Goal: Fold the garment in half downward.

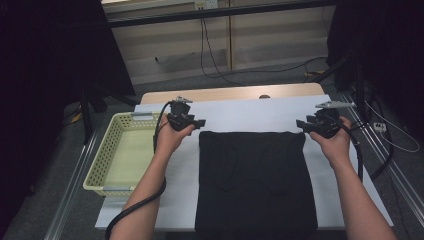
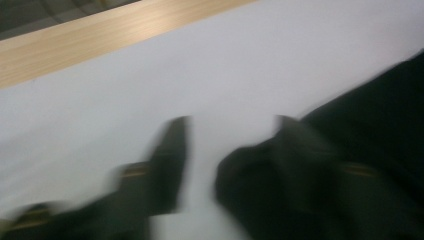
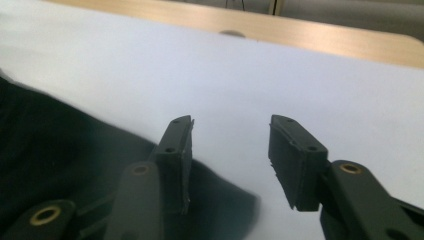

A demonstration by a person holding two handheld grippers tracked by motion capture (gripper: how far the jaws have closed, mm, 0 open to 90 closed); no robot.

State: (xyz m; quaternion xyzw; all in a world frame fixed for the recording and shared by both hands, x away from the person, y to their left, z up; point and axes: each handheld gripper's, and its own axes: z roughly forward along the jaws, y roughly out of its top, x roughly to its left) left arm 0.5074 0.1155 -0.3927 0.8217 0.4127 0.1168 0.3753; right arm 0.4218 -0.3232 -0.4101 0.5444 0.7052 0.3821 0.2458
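Black cloth (image 1: 256, 180) lies flat; left gripper (image 1: 196, 122) and right gripper (image 1: 303, 124) hover at its far corners, jaws spread.

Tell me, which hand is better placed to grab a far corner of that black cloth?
Probably the right gripper: its open jaws hang over the black cloth's corner. The left gripper looks similarly near, but its view is blurred.

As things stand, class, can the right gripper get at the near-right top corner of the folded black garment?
Probably yes. The right gripper is open, hovering beside the black garment at its top right corner, with bare white table cover and nothing between.
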